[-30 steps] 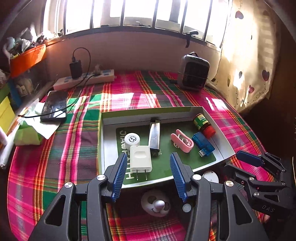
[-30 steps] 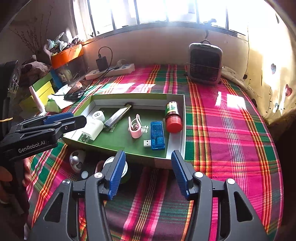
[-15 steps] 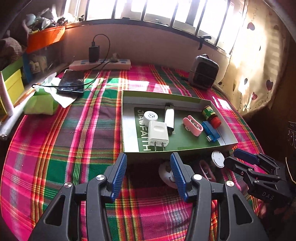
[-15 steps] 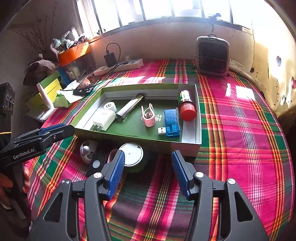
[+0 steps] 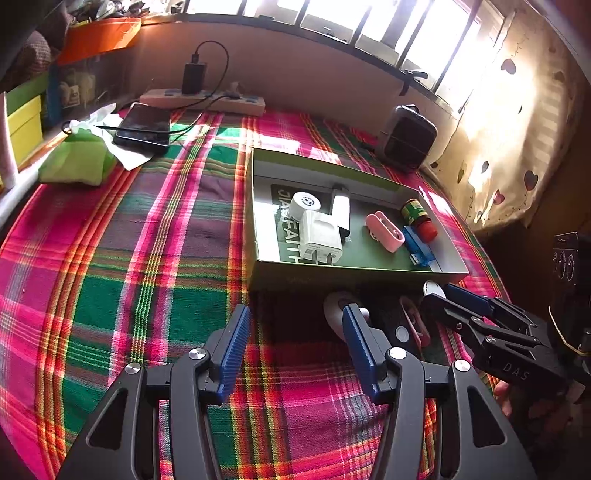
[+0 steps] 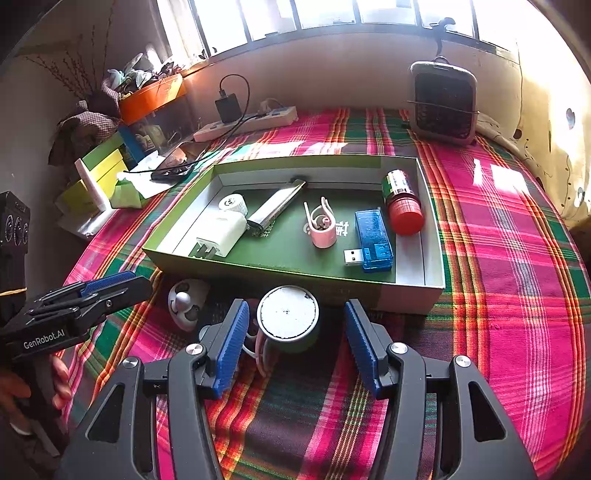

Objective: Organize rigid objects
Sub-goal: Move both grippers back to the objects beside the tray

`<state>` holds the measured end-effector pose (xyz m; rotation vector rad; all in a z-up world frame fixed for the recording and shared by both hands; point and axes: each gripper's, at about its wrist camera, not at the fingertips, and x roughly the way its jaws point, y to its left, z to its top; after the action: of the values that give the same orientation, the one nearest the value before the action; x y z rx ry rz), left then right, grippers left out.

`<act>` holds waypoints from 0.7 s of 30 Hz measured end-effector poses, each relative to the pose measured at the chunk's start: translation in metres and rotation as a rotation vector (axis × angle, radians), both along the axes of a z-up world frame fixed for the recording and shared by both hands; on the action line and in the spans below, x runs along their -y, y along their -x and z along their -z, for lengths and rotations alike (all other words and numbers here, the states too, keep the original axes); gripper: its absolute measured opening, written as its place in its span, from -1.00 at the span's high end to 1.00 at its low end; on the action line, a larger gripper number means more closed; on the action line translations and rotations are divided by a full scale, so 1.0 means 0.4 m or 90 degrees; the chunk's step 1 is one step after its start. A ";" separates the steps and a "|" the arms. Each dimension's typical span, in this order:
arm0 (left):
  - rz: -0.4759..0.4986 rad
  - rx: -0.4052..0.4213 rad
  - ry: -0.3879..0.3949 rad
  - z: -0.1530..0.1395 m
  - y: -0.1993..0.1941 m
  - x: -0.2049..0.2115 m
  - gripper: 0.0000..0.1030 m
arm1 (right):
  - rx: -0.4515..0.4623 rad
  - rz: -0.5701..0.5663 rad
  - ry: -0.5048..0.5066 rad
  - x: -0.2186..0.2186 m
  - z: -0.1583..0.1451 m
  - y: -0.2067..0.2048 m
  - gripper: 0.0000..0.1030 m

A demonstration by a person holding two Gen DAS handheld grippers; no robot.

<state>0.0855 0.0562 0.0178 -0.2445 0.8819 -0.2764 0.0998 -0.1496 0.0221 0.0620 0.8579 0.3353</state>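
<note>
Both grippers have drawn back, fingers wide, over the plaid cloth (image 6: 498,229) beneath sunlit windows (image 6: 332,14).

My left wrist cam sits low over the plaid cloth (image 5: 155,258), looking toward the window from the green tray's (image 5: 255,206) left corner. Right wrist cam faces the tray (image 6: 295,275) head-on, closer. Both share the tray.

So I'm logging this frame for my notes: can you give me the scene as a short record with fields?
surface: plaid cloth
tray: holds white charger, red-capped bottle, blue USB stick, pink clip
outside tray: round white-topped can, white panda toy
right gripper: open, fingers either side of can, not touching
left gripper: open, empty
</note>
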 end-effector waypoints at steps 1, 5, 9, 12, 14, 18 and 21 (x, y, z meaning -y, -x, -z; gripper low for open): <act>0.003 -0.005 0.009 0.003 -0.001 0.000 0.00 | -0.001 0.001 -0.001 -0.001 0.002 -0.002 -0.06; 0.006 -0.008 0.024 0.008 0.000 0.003 -0.01 | -0.006 0.003 0.008 -0.008 0.007 -0.008 -0.06; 0.011 -0.014 0.036 0.011 -0.003 0.005 -0.01 | -0.004 0.005 0.011 -0.009 0.009 -0.012 -0.06; 0.016 -0.020 0.039 0.015 -0.005 0.010 -0.01 | -0.007 0.010 0.008 -0.005 0.012 -0.016 -0.06; 0.019 -0.024 0.039 0.018 -0.007 0.014 -0.01 | -0.006 0.011 0.006 -0.002 0.013 -0.016 -0.06; 0.024 -0.030 0.051 0.023 -0.011 0.018 -0.01 | -0.004 0.011 0.002 0.001 0.014 -0.016 -0.06; 0.026 -0.034 0.052 0.026 -0.013 0.023 -0.01 | -0.001 0.007 -0.002 0.002 0.012 -0.013 0.10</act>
<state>0.0908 0.0472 0.0075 -0.3106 0.9304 -0.3462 0.1049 -0.1504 0.0173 0.0693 0.8579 0.3253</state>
